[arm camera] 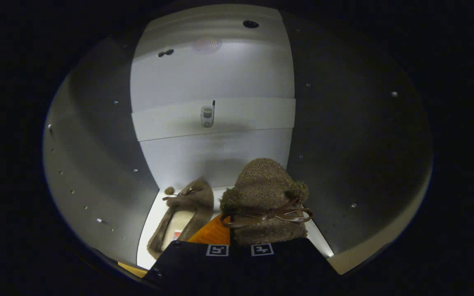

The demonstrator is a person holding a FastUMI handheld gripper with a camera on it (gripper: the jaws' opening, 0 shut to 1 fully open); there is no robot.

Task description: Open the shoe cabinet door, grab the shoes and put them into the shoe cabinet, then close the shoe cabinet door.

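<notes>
I am looking into the open shoe cabinet (97,164), which has grey side walls and a white back. A fuzzy brown shoe (263,185) with a ribbon bow sits right at my fingers, toe pointing to the back wall, low over the white cabinet floor (154,222). My gripper (239,244) is shut on its heel end, and one finger pad (212,233) shows to the left of the shoe. The matching second shoe (189,209) lies on the cabinet floor just left of it, toe also toward the back.
A white strip (253,117) runs across the back wall halfway up, with a small phone-like device (207,116) on it. Both side walls carry rows of small peg holes. The right wall (356,164) stands close beside the held shoe.
</notes>
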